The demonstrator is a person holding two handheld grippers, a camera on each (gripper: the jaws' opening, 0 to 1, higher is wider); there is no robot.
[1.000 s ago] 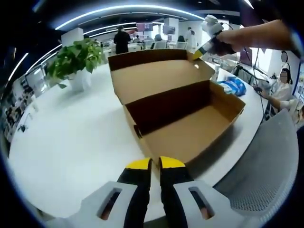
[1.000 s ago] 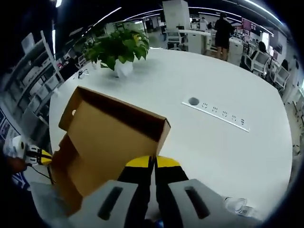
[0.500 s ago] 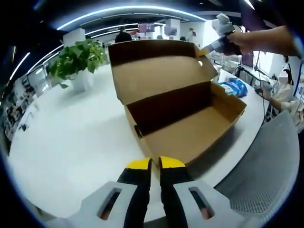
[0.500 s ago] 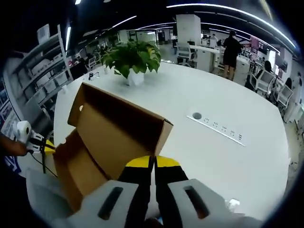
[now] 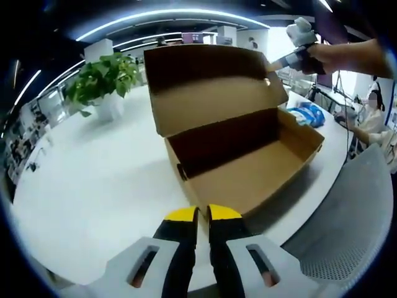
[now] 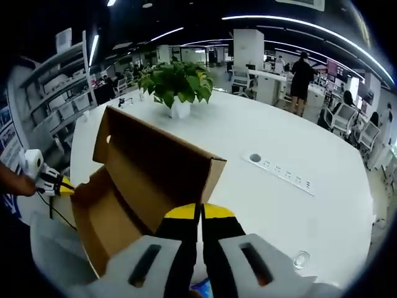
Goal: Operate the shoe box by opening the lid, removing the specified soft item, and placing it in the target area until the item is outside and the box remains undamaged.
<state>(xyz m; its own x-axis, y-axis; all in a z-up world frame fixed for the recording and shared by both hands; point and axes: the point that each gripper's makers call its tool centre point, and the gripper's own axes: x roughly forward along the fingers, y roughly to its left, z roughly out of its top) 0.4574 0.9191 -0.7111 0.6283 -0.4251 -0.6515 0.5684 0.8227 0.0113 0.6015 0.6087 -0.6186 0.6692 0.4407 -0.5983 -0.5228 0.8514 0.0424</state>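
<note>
1. The right gripper (image 6: 200,211) has its yellow-tipped jaws pressed together on the free edge of the lid (image 6: 155,164) at its near corner. In the left gripper view the same tool (image 5: 273,64) sits at the lid's far top corner, holding it raised.
2. The left gripper (image 5: 203,214) hangs off the near end of the shoe box (image 5: 248,167), jaws closed with nothing between them, touching nothing.
3. Beyond the left gripper's tips the box floor looks bare; no soft item is visible inside. A blue and white bundle (image 5: 305,112) lies on the table (image 5: 93,180) past the far end of the box, under the right gripper. Whether it is the item meant, I cannot tell.
4. My judgement is that the step in hand is finishing the lid opening. Swing the lid back about its hinge fold rather than pulling it upward, so the cardboard does not crease or tear at the corner being pinched.
5. Keep the pinch light and let go only when the lid rests back by itself.
6. The box end overhangs the table edge near the left gripper; steadying the near wall would prevent sliding. The potted plant (image 5: 102,81) stands well apart.
</note>
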